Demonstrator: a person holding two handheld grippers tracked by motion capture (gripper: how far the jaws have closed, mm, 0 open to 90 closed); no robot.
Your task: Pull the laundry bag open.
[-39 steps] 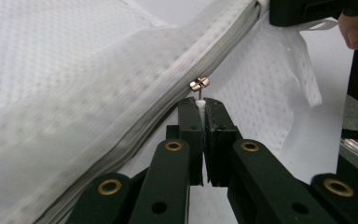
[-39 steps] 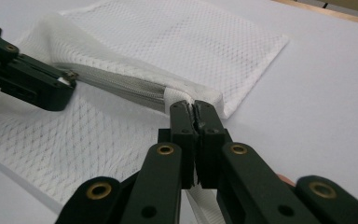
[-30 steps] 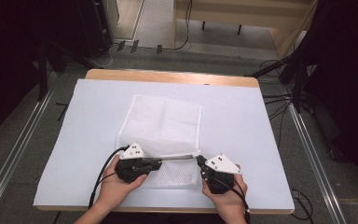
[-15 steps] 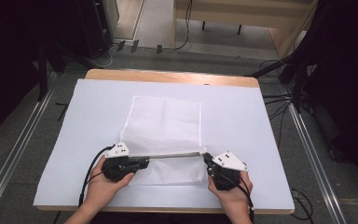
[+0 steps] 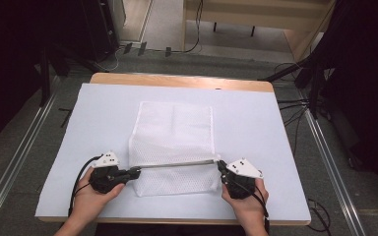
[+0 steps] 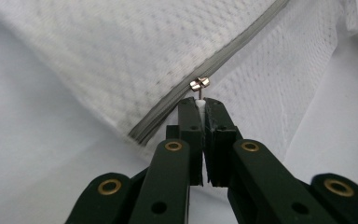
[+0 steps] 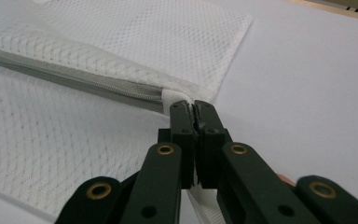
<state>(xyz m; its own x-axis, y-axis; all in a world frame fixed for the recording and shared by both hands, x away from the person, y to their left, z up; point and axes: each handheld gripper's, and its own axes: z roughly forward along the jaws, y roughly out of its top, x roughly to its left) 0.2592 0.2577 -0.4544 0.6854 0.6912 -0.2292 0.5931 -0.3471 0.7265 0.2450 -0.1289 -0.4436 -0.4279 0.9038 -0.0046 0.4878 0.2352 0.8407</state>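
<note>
A white mesh bag (image 5: 173, 147) lies flat on the white-covered table (image 5: 275, 123), near its front edge, with a grey zipper (image 5: 177, 165) running straight across it between the two hands. The left tool (image 5: 134, 171) is clenched on the small white pull tab (image 6: 199, 105) that hangs from the metal zipper slider (image 6: 199, 83), at the zipper's left end; the right tool (image 5: 220, 165) is clenched on the white fabric corner (image 7: 177, 97) at the zipper's right end, and the line between them looks taut. The weakest point, by judgement, is the left grasp: only the tips of the jaws hold a thin tab, so a pull off the line of the zipper could let the tab slip out or twist the slider until it jams on the teeth. A second risk lies at the right, where the tool holds soft cloth rather than anything rigid; if that hold creeps, the bag would slide across the smooth cover with the slider instead of the zipper travelling. Loose mesh beside the zipper could also be drawn into the slider.
</note>
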